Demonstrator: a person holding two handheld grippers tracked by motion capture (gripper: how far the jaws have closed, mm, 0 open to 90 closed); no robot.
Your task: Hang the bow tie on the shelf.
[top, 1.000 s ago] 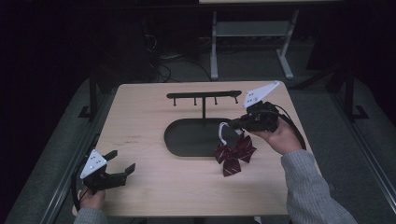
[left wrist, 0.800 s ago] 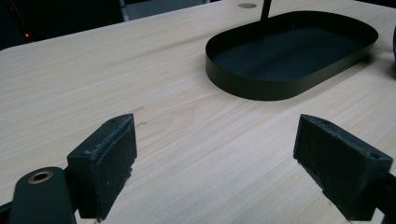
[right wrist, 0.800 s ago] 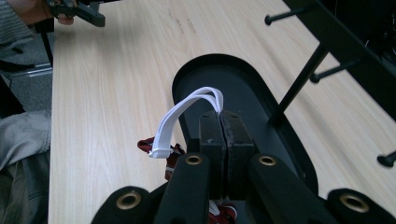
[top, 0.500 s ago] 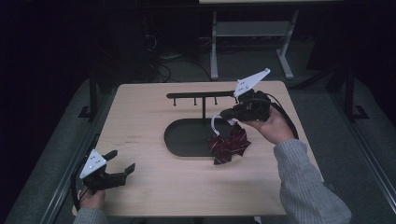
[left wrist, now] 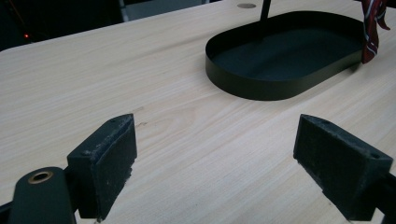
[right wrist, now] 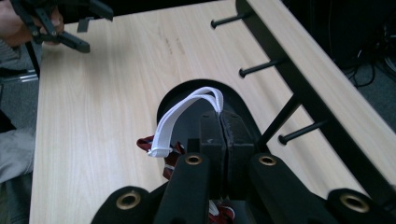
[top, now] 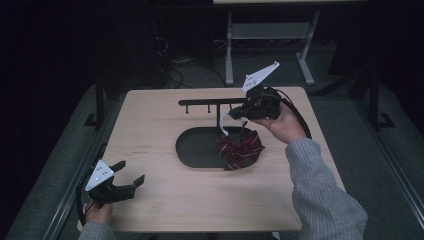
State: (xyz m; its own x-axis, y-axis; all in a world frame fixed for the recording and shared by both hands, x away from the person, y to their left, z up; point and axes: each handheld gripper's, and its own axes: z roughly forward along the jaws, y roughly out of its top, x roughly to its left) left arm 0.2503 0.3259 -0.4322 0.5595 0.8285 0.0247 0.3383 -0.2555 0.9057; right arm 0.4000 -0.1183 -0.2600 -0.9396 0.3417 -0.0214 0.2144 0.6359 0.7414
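Jaws of my right gripper (right wrist: 219, 140) pinch the white elastic loop (right wrist: 187, 112) of a dark-red plaid fabric bow (top: 240, 147), hanging over the black oval tray (top: 192, 150). Next, I judge: spread loop, slide onto rack peg (right wrist: 259, 67). Left gripper (left wrist: 215, 154) wide open, idle.

Two black hand-held grippers, each topped by a pale three-cornered plate: left gripper (top: 122, 181) at 7 o'clock of the high view, right gripper (top: 235, 112) near 1 o'clock with a black cable looping past the wrist. Thick, square-ended black fingers (left wrist: 105, 161) faced with matte, dust-flecked pads, joined by black links with brass-coloured rivets (right wrist: 193, 160) at the pivots. Grey ribbed knit sleeve (top: 320, 190) on the right arm, a grey cuff (top: 95, 231) on the left.
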